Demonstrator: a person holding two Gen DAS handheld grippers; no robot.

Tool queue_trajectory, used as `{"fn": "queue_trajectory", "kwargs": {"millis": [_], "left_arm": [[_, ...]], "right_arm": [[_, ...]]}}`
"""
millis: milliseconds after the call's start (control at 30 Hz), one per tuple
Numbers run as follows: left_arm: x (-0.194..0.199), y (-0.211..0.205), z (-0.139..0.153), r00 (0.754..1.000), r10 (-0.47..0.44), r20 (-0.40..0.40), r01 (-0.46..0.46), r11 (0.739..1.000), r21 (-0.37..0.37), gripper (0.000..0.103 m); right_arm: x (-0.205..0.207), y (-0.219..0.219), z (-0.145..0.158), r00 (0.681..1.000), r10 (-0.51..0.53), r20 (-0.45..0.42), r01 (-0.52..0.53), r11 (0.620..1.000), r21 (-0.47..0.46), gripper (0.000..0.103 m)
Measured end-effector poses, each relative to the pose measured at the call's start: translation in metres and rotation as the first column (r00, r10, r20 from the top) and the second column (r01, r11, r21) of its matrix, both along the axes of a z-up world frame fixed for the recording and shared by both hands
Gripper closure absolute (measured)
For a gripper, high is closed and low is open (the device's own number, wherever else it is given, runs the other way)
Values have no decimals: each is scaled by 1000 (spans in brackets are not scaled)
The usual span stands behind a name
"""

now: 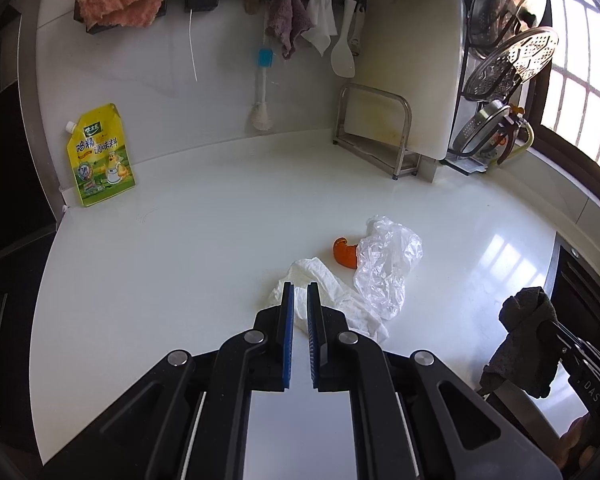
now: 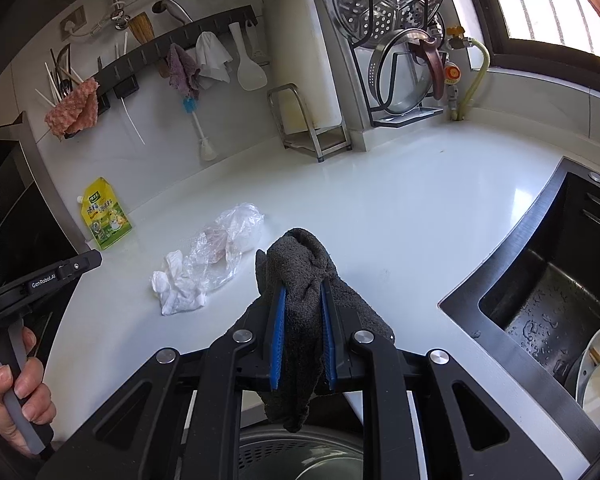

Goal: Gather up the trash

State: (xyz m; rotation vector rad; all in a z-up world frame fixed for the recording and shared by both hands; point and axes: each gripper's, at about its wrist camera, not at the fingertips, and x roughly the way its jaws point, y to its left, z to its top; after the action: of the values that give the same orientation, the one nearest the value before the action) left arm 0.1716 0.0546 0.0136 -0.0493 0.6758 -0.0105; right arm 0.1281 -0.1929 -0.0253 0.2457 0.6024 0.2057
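Observation:
A crumpled white tissue lies on the white counter, with a crumpled clear plastic bag and an orange peel piece just beyond it. My left gripper hovers over the near end of the tissue, jaws a narrow gap apart, nothing between them. My right gripper is shut on a dark grey cloth, held above the counter's front edge. The tissue and the bag lie to its left. The cloth also shows in the left wrist view.
A yellow seasoning pouch leans on the back wall at left. A metal rack with a cutting board and pot lids stands at back right. A dark sink holding a white plate lies right. A metal bin sits below the counter edge.

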Motion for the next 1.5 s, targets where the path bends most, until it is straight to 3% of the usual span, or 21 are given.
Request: {"fn": "queue_trajectory", "kwargs": {"millis": [333, 433, 500, 567, 933, 1233, 1333, 1467, 1500], "left_arm": [[7, -1, -24, 997, -5, -79, 3, 1000, -30, 92], [16, -3, -32, 995, -5, -103, 2, 999, -35, 76], [21, -3, -35, 995, -1, -104, -3, 999, -37, 51], [26, -4, -37, 995, 11, -98, -15, 999, -35, 41], [76, 0, -63, 976, 60, -208, -82, 992, -96, 34], [94, -6, -77, 962, 91, -256, -109, 993, -53, 34], [95, -11, -77, 962, 88, -259, -98, 995, -26, 48], [94, -14, -77, 963, 50, -264, -64, 997, -45, 94], [93, -13, -77, 963, 40, -267, -57, 997, -57, 96]], "right_arm": [[-12, 7, 1, 1000, 10, -2, -10, 1000, -7, 87], [-10, 5, -1, 1000, 9, -3, -9, 1000, -5, 87], [-7, 4, -2, 1000, 8, -6, -8, 1000, 0, 87], [-5, 1, -5, 1000, 5, -9, -5, 1000, 4, 87], [9, -11, -17, 1000, 2, -28, -1, 999, 36, 87], [14, -17, -24, 999, 1, -36, 1, 999, 50, 87], [15, -17, -25, 999, -1, -38, 3, 999, 53, 87], [15, -18, -25, 999, -1, -39, 3, 999, 54, 87], [14, -17, -25, 999, -1, -39, 3, 999, 54, 87]]}}
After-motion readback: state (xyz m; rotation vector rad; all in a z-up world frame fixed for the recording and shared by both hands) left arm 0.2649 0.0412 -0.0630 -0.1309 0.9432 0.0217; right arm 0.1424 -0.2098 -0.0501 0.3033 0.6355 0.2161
